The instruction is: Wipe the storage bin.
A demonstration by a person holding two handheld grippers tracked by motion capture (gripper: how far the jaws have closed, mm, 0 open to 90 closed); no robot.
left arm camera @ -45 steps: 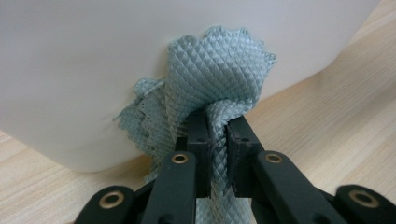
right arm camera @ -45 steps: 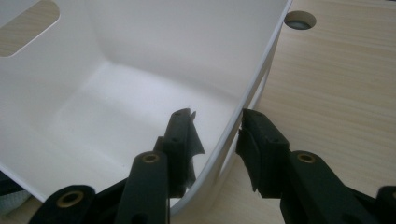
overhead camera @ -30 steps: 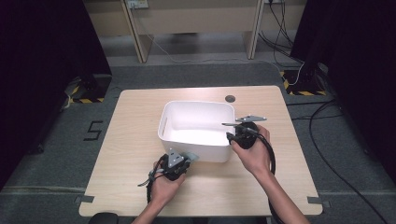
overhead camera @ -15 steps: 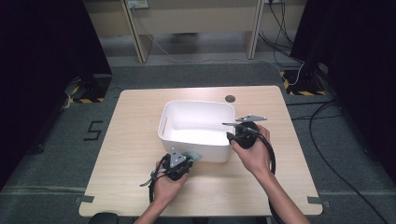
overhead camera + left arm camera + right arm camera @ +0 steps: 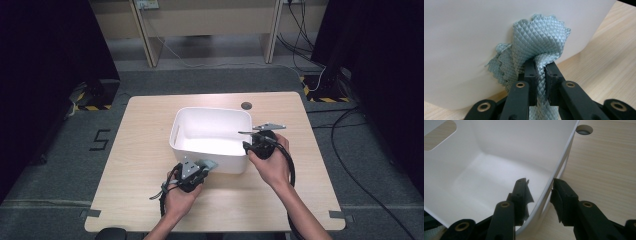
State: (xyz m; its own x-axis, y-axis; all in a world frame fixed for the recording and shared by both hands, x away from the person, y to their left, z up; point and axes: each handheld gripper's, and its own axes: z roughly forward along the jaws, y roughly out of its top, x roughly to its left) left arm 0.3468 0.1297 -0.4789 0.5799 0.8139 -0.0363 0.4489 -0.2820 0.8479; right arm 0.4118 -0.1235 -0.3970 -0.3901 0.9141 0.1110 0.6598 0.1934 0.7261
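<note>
Left gripper (image 5: 539, 72) clamping pale green quilted cloth (image 5: 541, 42) against outer near wall of white plastic tub (image 5: 210, 131); right gripper (image 5: 539, 188) straddling tub's right rim, jaws apart; tub sitting mid-surface.

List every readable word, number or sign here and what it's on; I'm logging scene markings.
"5": a black figure marked on the grey floor left of the table.
The white bin, the cloth and both grippers carry no legible text.
The yellow-black hazard stripes on the floor bear no words.
</note>
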